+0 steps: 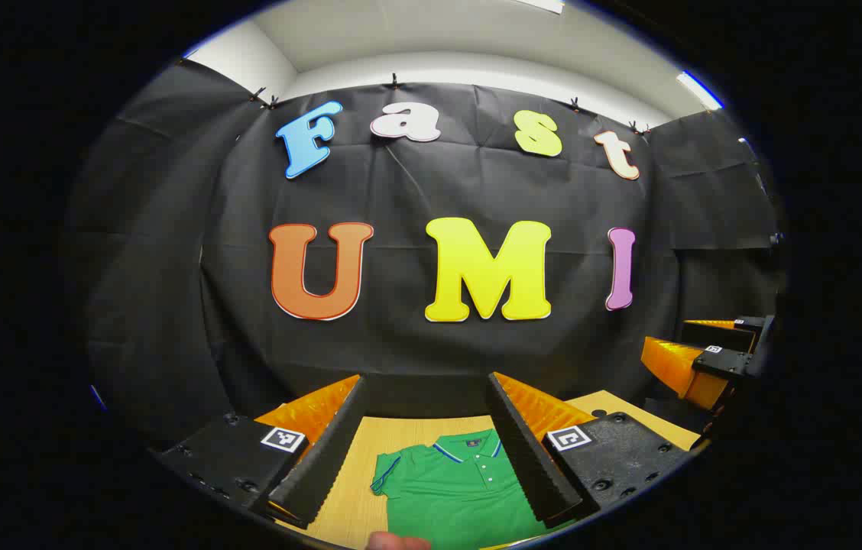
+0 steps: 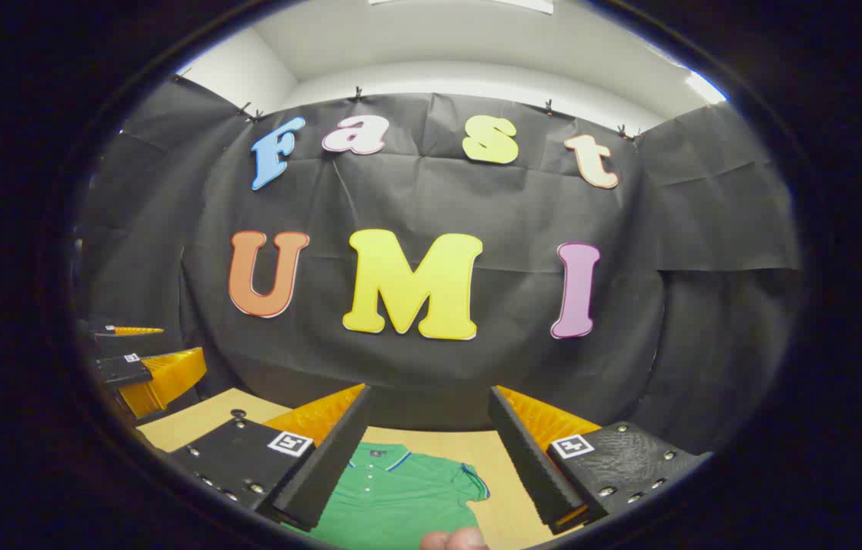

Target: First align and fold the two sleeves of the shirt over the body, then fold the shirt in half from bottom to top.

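Above the near edge of the table (image 1: 358,458), left gripper (image 1: 425,428) and right gripper (image 2: 428,439) are hovering, jaws spread wide, gripping nothing. Below them a green polo shirt (image 1: 461,489) is lying flat, collar (image 1: 469,447) far, sleeves (image 2: 469,481) out. Judged light, limp, prone to wrinkling; pinching each sleeve at its cuff hem looks best.

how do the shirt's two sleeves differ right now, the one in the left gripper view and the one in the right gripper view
The sleeve in the left gripper view juts from the green shirt toward that picture's left edge; the sleeve in the right gripper view juts toward that picture's right edge. The first lies close beside a gripper finger, the second out between the fingers. Both lie spread flat on the wooden table, unfolded, with blue-trimmed cuffs.
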Motion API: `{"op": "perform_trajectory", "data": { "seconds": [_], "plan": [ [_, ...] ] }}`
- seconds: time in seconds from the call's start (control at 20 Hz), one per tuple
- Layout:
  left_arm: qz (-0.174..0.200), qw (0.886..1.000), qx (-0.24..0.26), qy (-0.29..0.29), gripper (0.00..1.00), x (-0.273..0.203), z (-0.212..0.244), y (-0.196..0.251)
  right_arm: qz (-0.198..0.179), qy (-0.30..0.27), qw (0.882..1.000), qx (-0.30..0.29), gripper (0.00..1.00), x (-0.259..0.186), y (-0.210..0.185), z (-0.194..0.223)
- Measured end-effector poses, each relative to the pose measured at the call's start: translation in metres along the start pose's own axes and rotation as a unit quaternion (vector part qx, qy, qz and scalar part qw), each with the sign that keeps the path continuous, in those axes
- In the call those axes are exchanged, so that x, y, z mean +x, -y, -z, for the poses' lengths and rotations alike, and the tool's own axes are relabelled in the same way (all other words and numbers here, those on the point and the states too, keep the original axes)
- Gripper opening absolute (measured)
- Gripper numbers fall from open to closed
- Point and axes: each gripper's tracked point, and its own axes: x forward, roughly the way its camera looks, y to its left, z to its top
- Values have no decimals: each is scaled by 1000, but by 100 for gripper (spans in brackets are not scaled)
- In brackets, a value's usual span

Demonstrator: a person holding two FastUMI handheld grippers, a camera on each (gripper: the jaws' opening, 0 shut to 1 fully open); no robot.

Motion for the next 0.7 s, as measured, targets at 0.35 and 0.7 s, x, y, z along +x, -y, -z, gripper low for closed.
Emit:
{"op": "perform_trajectory", "data": {
  "seconds": [0.35, 0.7],
  "plan": [
    [14, 1000, -4, -12, 99, 7, 5, 8, 3, -16, 1000, -1, 97, 3, 7, 9],
    [10, 1000, 5, -7, 99, 6, 1, 11, 4, -21, 1000, -6, 97, 4, 21, 14]
  ]
}}
